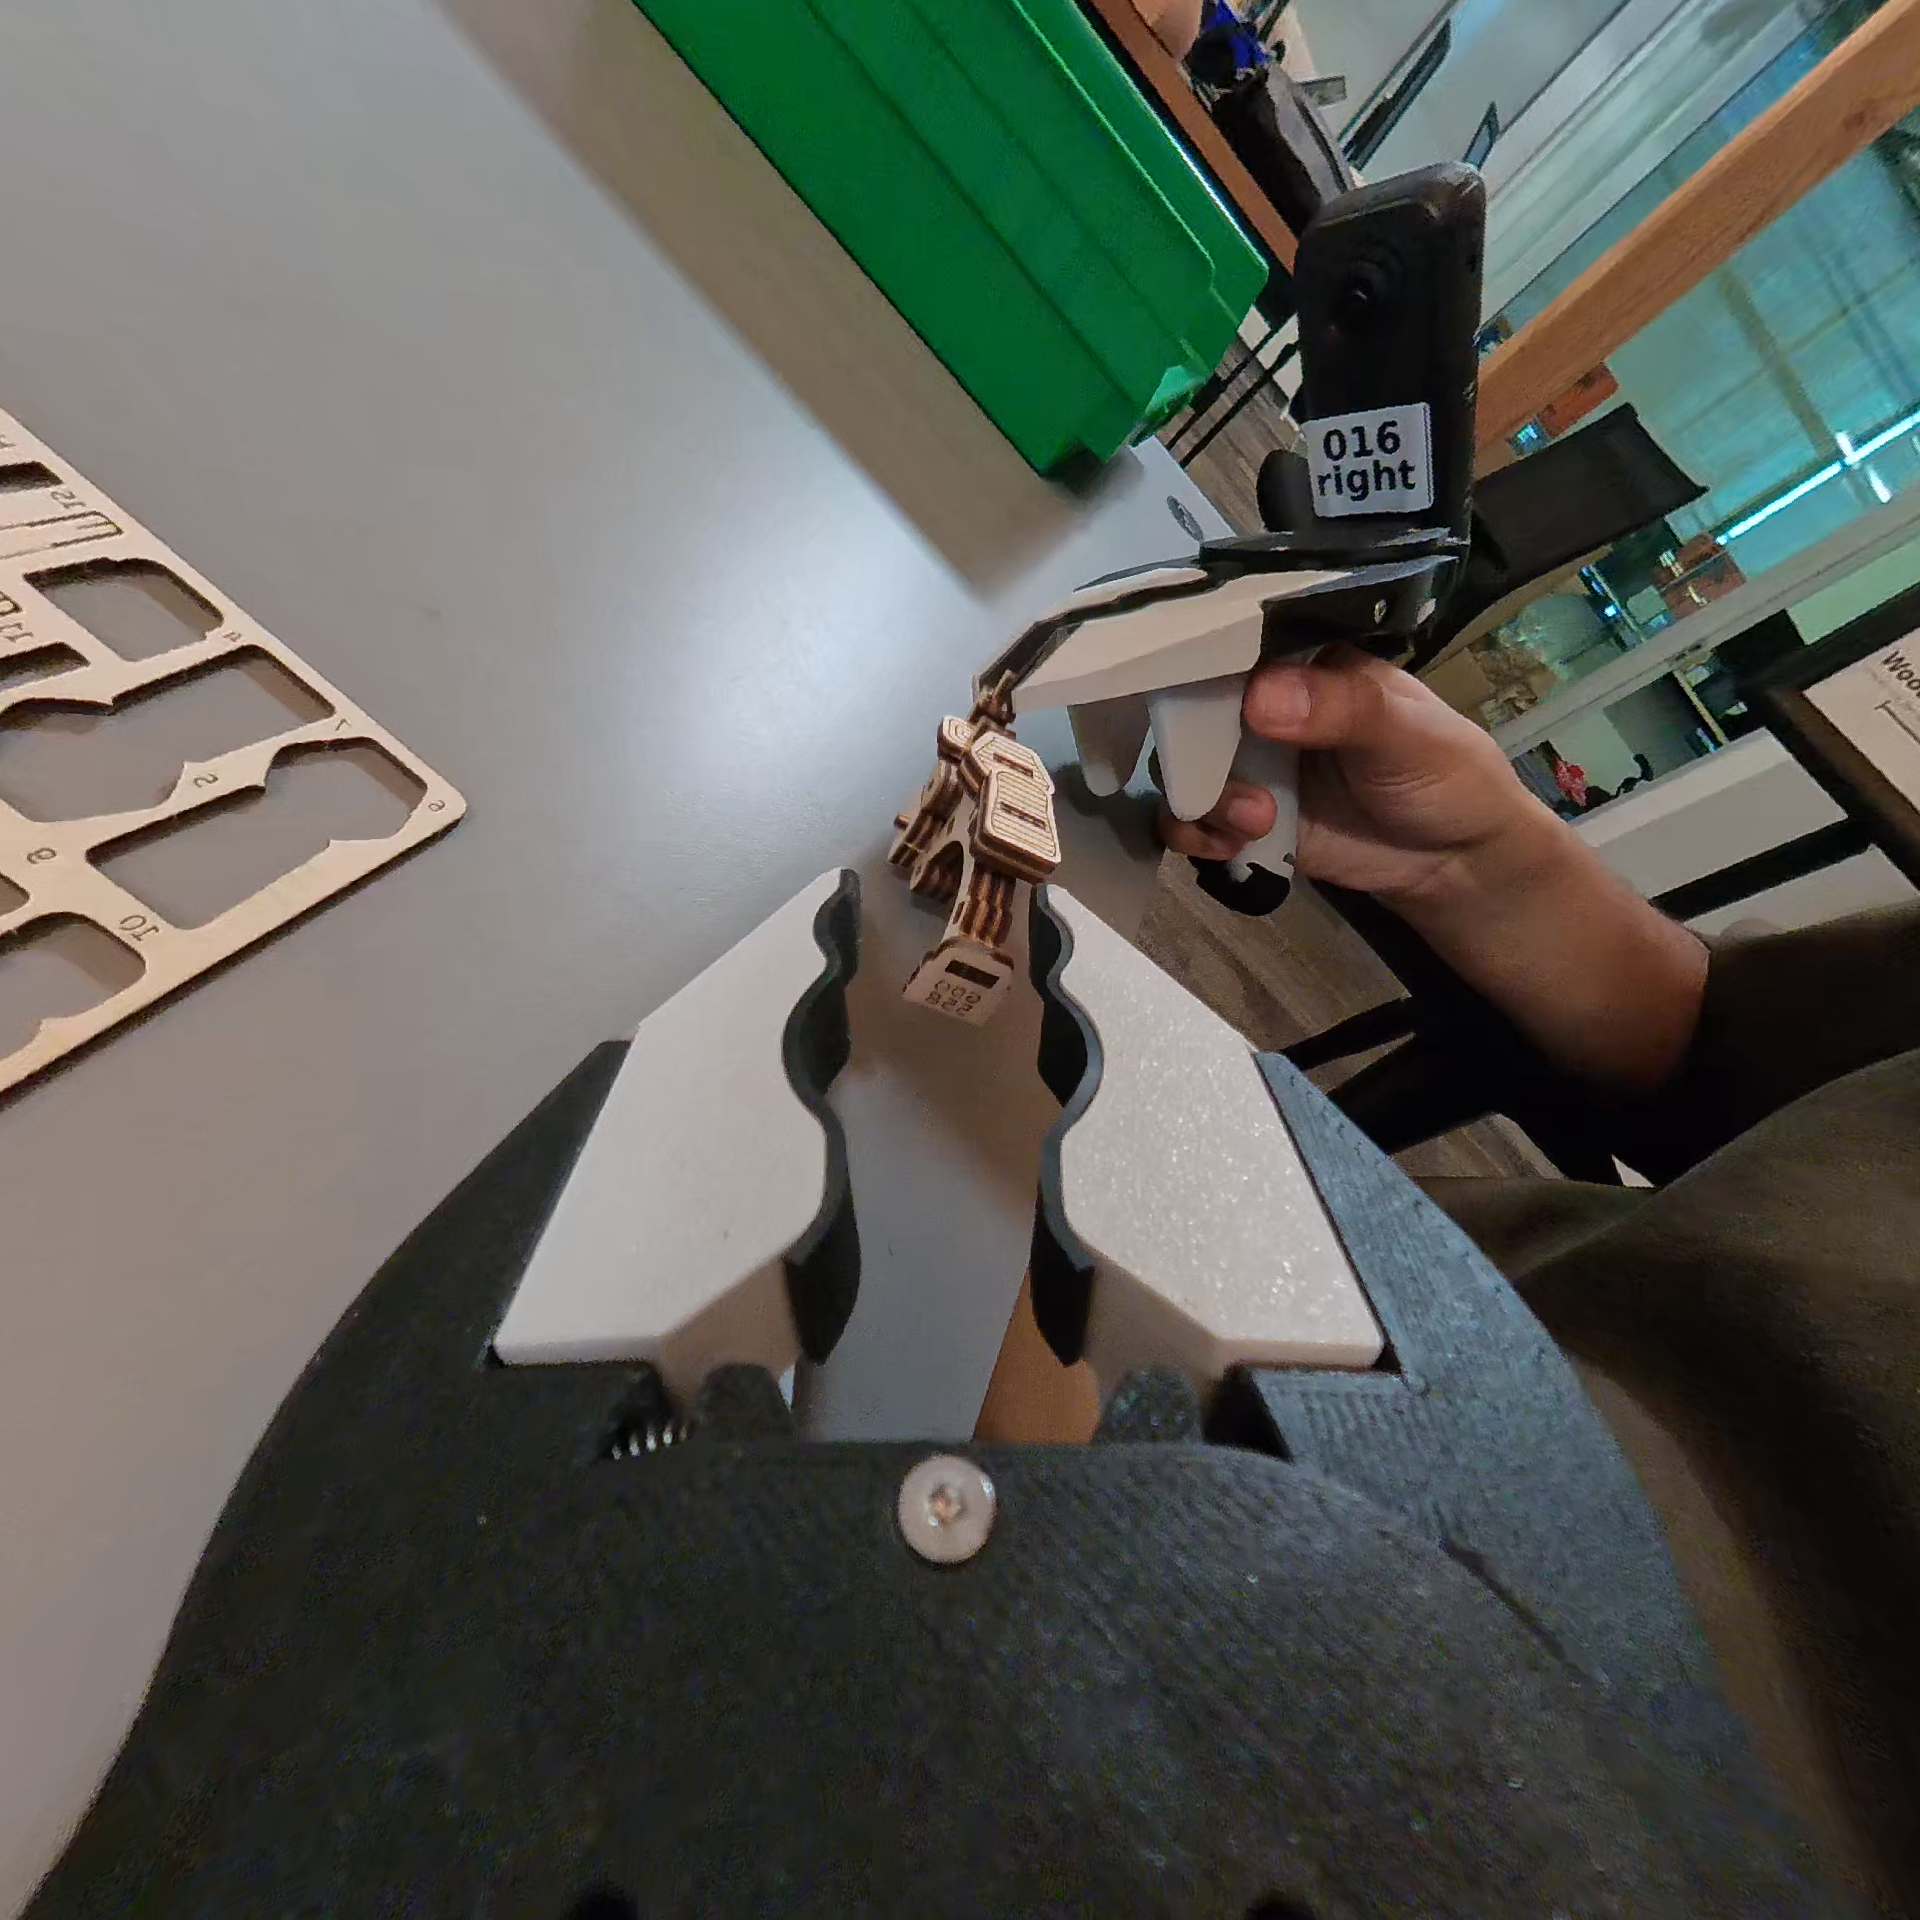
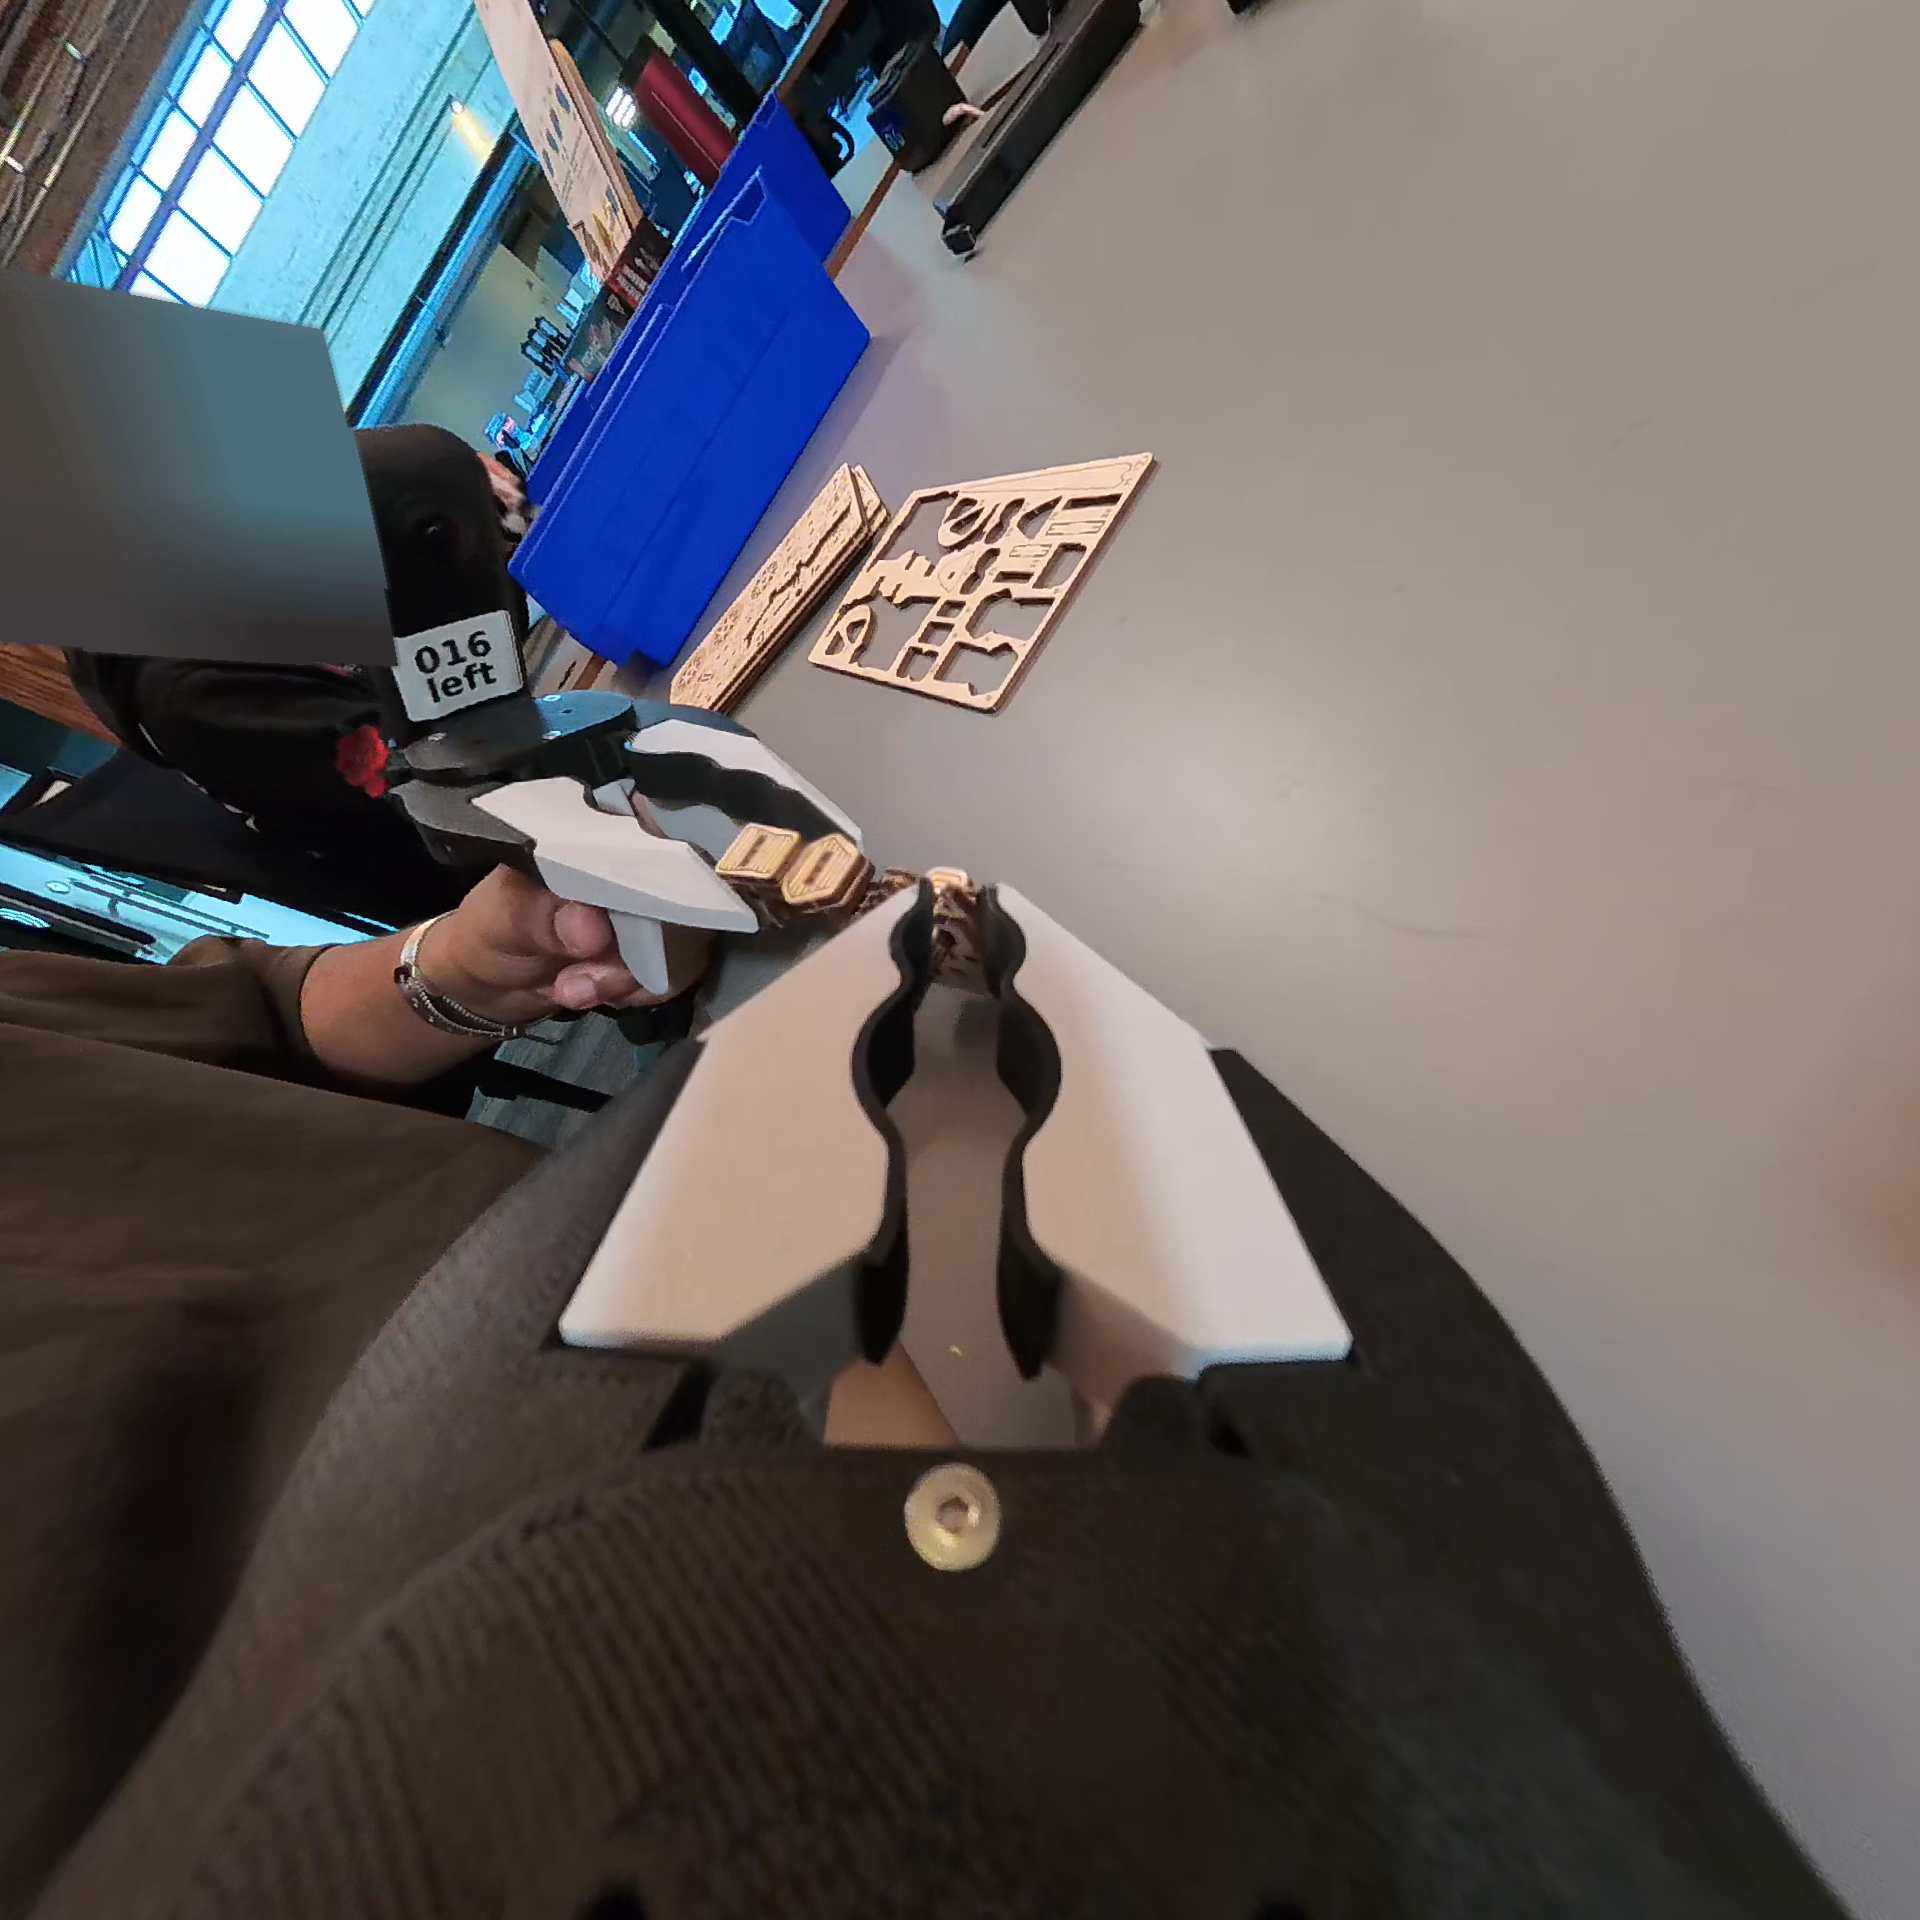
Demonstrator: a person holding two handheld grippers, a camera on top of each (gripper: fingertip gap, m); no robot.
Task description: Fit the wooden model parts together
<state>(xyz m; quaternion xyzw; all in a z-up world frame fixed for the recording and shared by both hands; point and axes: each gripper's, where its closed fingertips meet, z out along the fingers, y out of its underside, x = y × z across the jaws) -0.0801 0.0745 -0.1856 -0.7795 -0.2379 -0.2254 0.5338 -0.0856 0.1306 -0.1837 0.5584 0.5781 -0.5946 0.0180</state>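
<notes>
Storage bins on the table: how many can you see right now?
2. A green bin lies at the table's far edge in the left wrist view; a blue bin lies beside the wooden sheets in the right wrist view. Others may sit outside view.

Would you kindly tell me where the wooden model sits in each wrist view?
Left wrist view: wooden model at centre, beyond the left gripper.
Right wrist view: wooden model left of centre, near the right gripper.
Shared landmark: the punched-out wooden sheet.
</notes>
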